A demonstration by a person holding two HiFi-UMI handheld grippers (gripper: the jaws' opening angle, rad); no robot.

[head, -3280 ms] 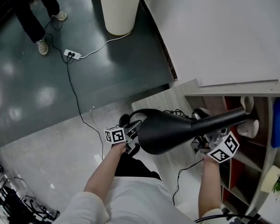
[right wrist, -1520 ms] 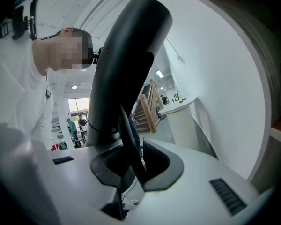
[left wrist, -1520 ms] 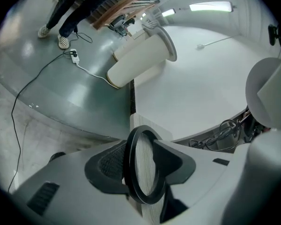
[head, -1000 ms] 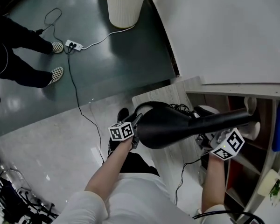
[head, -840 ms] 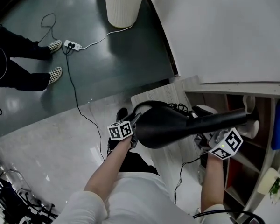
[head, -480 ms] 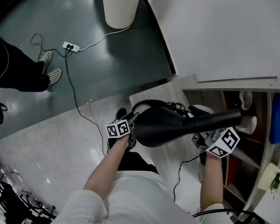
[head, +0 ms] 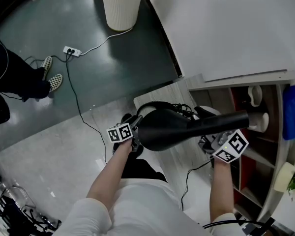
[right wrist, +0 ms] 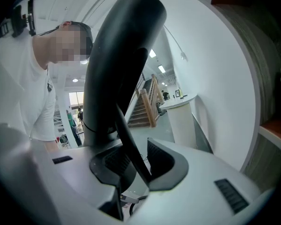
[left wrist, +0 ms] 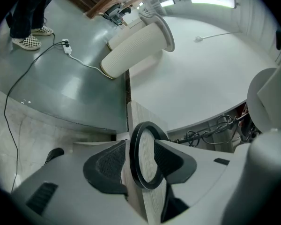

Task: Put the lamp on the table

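Observation:
The black lamp (head: pixel 167 129) lies crosswise between my two grippers above a wood-grain board (head: pixel 174 168), with its stem running right toward the shelf. At its left end my left gripper (head: pixel 136 134) has the lamp's black ring (left wrist: pixel 133 158) between its pads. Those jaws are opening and stand wide, with the ring's rims close against both pads. Under the stem, my right gripper (head: pixel 210 141) is opening too. A thin black strip (right wrist: pixel 131 144) crosses its gap beside the thick black tube (right wrist: pixel 117 55), with a gap at the left pad. The white table (head: pixel 236 28) is beyond.
The table's white ribbed pedestal (head: pixel 119 6) stands on the dark floor. A power strip (head: pixel 71 50) and its cord trail left, near a person's checkered shoes (head: pixel 49 75). Tangled cables (head: pixel 184 111) lie by the shelf unit with cups (head: pixel 258 113) on the right.
The view has slid, so the lamp and both grippers sit slightly higher and further left. The person's feet at left have shifted. The lamp keeps its place between the grippers.

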